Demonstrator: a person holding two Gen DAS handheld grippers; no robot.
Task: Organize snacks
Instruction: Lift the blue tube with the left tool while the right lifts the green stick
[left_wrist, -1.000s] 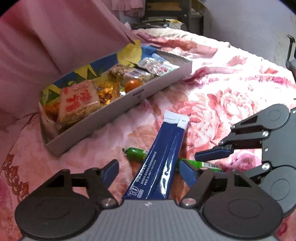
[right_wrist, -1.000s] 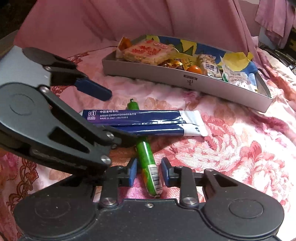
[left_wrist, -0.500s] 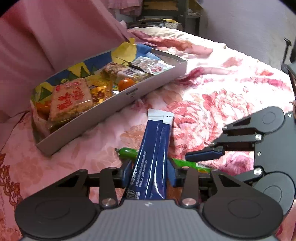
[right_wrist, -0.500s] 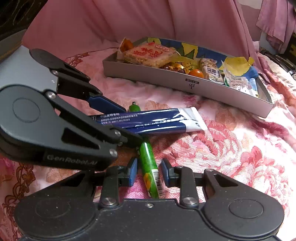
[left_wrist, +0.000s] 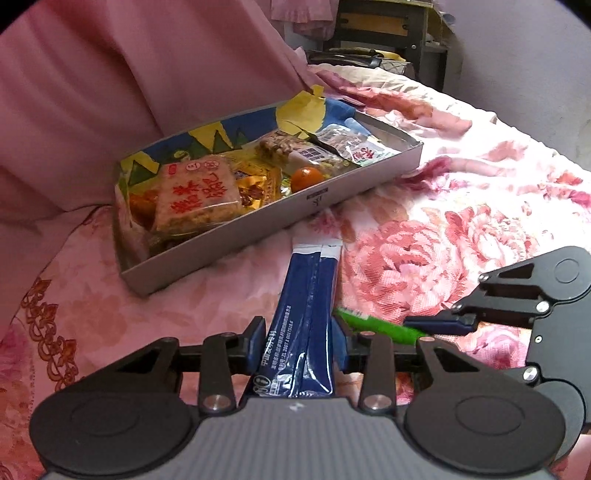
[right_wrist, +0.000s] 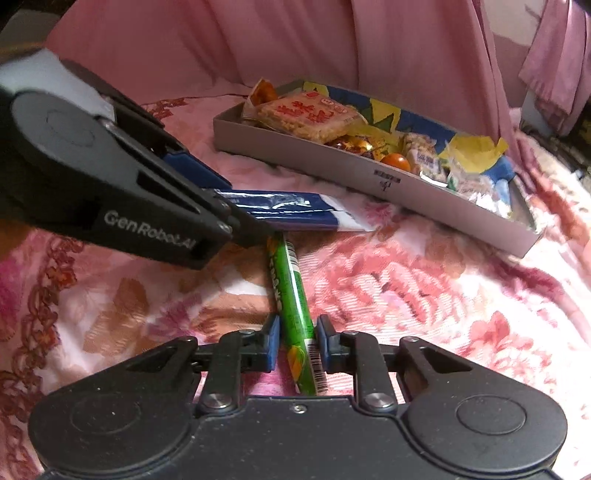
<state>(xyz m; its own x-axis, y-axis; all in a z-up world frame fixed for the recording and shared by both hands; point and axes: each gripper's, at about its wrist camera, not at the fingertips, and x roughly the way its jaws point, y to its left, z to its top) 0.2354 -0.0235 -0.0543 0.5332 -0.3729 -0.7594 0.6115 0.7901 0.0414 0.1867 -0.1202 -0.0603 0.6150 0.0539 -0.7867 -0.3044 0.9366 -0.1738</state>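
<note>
Grasp step, both units. Left gripper (left_wrist: 298, 341) just closed, clamping blue sachet (left_wrist: 308, 295); right gripper (right_wrist: 297, 341) just closed on green stick (right_wrist: 291, 295). Both on bedspread (left_wrist: 424, 251). Next: lift, carry to tray (left_wrist: 258, 225).

A pink floral bedspread (left_wrist: 461, 236) covers the lower and right parts of both views, printed with large red and pink roses; a brown scroll border (left_wrist: 48, 325) runs along its lower left edge. Plain pink drapery (left_wrist: 110, 92) hangs in folds across the upper left of the left wrist view and the top of the right wrist view. A dark shelf unit (left_wrist: 388, 33) stands at upper right.
</note>
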